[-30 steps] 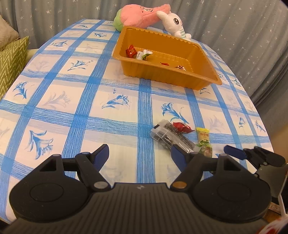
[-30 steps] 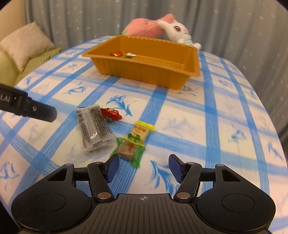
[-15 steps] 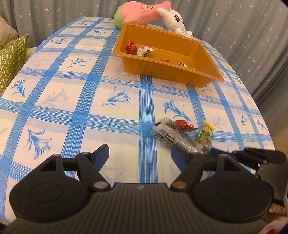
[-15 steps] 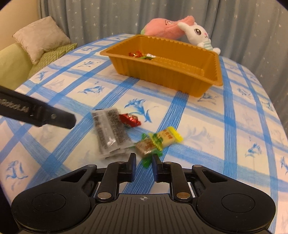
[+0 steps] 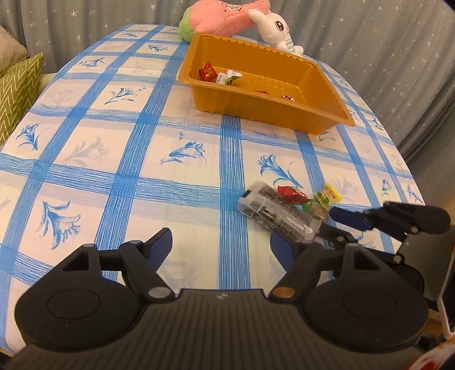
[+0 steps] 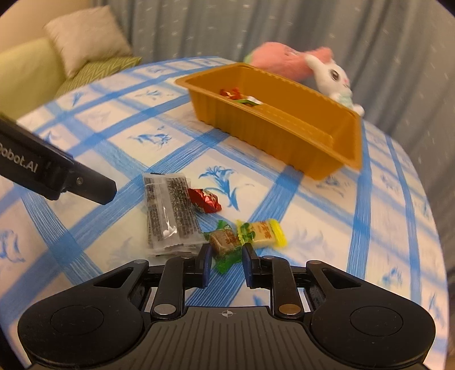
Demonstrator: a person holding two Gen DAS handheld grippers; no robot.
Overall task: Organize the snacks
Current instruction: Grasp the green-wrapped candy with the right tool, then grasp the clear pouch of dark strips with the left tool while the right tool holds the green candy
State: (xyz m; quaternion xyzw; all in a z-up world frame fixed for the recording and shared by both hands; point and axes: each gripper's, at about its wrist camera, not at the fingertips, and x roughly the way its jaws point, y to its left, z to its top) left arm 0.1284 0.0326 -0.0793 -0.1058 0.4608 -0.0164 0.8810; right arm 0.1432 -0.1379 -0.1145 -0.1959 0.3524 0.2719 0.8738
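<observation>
My right gripper (image 6: 226, 263) is shut on a green-wrapped brown candy (image 6: 224, 244), which is lifted and tilted; it also shows in the left wrist view (image 5: 314, 209). A yellow candy (image 6: 264, 232) hangs beside it. A clear packet of dark snacks (image 6: 169, 210) and a red candy (image 6: 205, 200) lie on the checked tablecloth. The orange tray (image 5: 284, 113) at the back holds several candies (image 5: 209, 72). My left gripper (image 5: 220, 246) is open and empty, low over the cloth left of the packet (image 5: 277, 212).
A pink plush (image 5: 224, 15) and a white bunny plush (image 5: 274, 28) lie behind the tray. A green cushion (image 5: 17, 91) sits off the table's left edge. The table's right edge (image 5: 409, 170) is near the snacks.
My right gripper moved forward over the green candy, closed on it and raised it. The left gripper stayed open and shifted slightly.
</observation>
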